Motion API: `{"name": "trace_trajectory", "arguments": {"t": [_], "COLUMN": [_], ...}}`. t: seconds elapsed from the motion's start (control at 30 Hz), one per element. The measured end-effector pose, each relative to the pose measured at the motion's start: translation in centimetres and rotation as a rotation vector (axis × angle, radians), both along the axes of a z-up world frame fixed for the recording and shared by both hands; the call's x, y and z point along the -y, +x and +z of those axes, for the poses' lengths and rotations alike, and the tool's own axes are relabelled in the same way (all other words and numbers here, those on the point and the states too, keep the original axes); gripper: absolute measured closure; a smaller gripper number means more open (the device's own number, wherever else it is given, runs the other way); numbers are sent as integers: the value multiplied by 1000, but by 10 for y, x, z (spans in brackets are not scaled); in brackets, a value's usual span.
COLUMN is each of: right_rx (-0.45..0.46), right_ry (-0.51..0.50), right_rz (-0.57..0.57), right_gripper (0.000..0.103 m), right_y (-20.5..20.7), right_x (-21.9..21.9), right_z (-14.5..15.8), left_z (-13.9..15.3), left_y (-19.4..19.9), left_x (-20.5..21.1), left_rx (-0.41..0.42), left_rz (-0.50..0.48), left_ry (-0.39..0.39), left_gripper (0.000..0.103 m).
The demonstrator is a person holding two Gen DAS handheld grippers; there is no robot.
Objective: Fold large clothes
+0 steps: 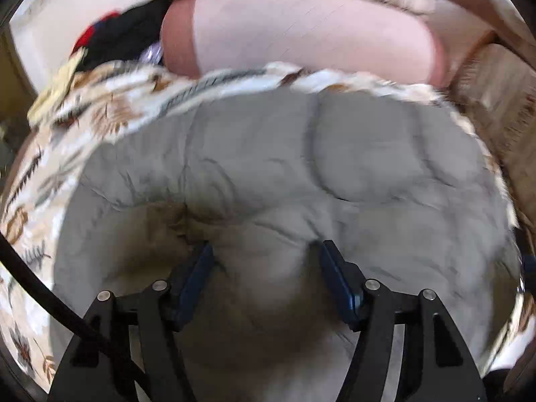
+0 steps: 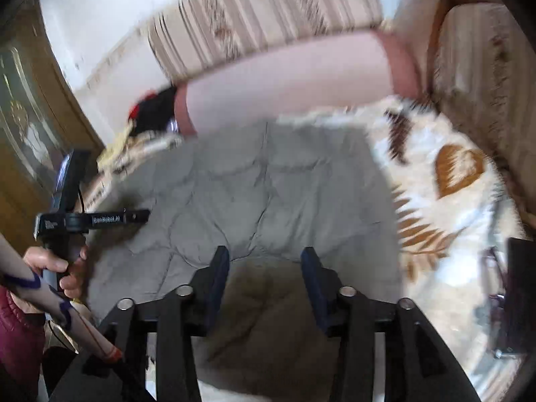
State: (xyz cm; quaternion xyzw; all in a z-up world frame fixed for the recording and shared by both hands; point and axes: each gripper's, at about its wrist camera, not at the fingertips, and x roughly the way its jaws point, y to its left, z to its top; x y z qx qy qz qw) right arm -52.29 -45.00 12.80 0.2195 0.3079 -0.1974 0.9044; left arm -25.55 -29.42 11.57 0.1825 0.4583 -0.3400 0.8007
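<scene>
We hold the left gripper (image 1: 264, 254) and right gripper (image 2: 264, 261) over the grey quilted garment (image 1: 284, 167), both spread, pinching nothing; leaf-print blanket (image 2: 452, 201) beneath the garment

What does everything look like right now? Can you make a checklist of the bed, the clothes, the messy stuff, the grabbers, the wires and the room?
Surface: leaf-patterned blanket, spread under the work.
Job's things: grey garment lying spread on the blanket, wrinkled; a darker brownish patch near the grippers.
Clutter: pile of black and red clothes at the far left; long pink bolster lying behind the garment.
Grippers: left gripper open above the garment, nothing between its fingers; right gripper open, also empty. A hand holds the left gripper's handle.
Cables: black cable running past the left gripper.
Surroundings: striped sofa back, white wall, wooden cabinet on the left.
</scene>
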Motion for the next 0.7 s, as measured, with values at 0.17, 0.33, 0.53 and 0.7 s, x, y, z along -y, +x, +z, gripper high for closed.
{"name": "trace_trajectory", "arguments": {"t": [0.17,0.33,0.53,0.7], "right_rx": [18,15,-178,-163], "right_ry": [-62,-42,-16,-73], "right_rz": [-8,47,70,50], "right_gripper": [45,45,43,43], "right_y": [-19,5,48,40], "right_x": [-7,-25,-47,-59], "right_z": [2,-13,-60,-54], "left_z": [24,4,-44,-27], "left_y": [-66,-100,-95,-115], "left_x": [-48,-94,-104,-114], "left_rx": [124,209,194,235], "left_rz": [-21,79,116,153], "left_ry": [-96,-81,-77,-112], "left_gripper": [38,37,28,29]}}
